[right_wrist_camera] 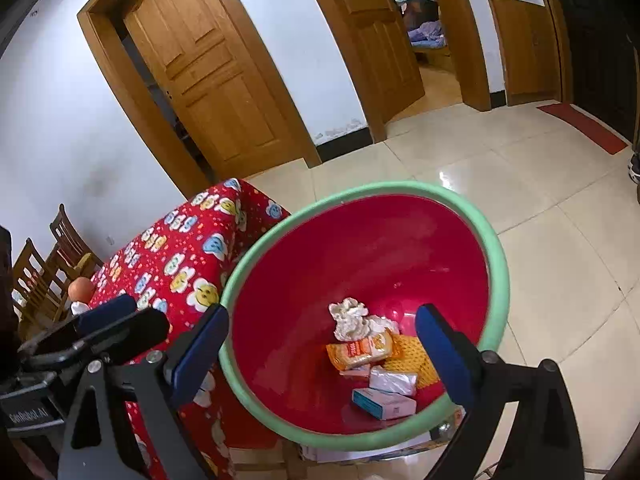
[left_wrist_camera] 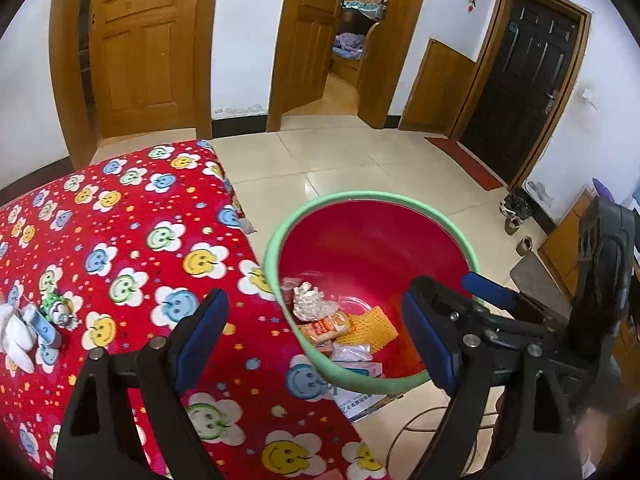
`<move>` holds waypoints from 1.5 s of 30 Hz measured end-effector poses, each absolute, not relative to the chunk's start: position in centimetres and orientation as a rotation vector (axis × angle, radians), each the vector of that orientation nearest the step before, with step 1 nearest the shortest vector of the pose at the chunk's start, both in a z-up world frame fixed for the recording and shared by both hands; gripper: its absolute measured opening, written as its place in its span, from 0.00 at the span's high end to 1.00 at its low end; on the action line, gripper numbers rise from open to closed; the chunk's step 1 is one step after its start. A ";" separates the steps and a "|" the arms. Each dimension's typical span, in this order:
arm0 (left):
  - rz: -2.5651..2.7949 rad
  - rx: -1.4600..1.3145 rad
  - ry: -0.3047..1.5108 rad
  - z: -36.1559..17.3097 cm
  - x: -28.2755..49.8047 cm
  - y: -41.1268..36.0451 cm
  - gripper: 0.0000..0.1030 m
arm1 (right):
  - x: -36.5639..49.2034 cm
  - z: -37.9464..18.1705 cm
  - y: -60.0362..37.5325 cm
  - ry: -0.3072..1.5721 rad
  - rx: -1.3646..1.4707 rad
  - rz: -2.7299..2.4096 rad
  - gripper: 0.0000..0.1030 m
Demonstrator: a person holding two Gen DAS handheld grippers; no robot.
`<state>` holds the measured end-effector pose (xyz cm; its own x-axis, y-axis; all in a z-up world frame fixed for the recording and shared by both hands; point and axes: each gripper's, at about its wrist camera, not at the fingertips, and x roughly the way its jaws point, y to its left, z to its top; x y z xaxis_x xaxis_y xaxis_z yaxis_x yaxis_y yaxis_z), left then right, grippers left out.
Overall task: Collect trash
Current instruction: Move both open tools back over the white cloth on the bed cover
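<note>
My two grippers: left and right both gape wide, nothing held | one round red plastic basin with green rim beside smiley-print red tablecloth | in basin: one crumpled white tissue, one orange packet, one yellow foam net, one clear wrapper, one small white-blue box | more litter at tablecloth's 9 o'clock.

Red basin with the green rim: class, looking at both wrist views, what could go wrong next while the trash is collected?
1. The red basin stands close beside the table; a reaching gripper might knock its rim.
2. The crumpled wrapper and white tissue are light and may slip from the jaws.
</note>
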<state>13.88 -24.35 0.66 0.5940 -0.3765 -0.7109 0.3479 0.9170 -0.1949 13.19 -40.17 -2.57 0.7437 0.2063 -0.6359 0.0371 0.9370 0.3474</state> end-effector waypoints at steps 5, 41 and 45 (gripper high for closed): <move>-0.389 -0.067 0.827 0.9 14.2 -21.9 0.16 | 14.0 -2.0 -38.2 0.732 0.331 0.110 0.07; -0.223 -0.205 0.818 0.2 14.8 -8.0 0.15 | 18.0 -1.9 -25.0 0.792 0.166 0.254 0.07; -0.210 -0.216 0.816 -0.1 14.7 -6.5 0.15 | 18.0 -1.8 -23.8 0.790 0.162 0.274 0.07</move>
<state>14.67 -6.52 -0.06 0.6665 -0.2673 -0.6959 0.1016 0.9574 -0.2704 18.00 -23.78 -1.78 0.6706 0.3025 -0.6773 -0.1822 0.9523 0.2449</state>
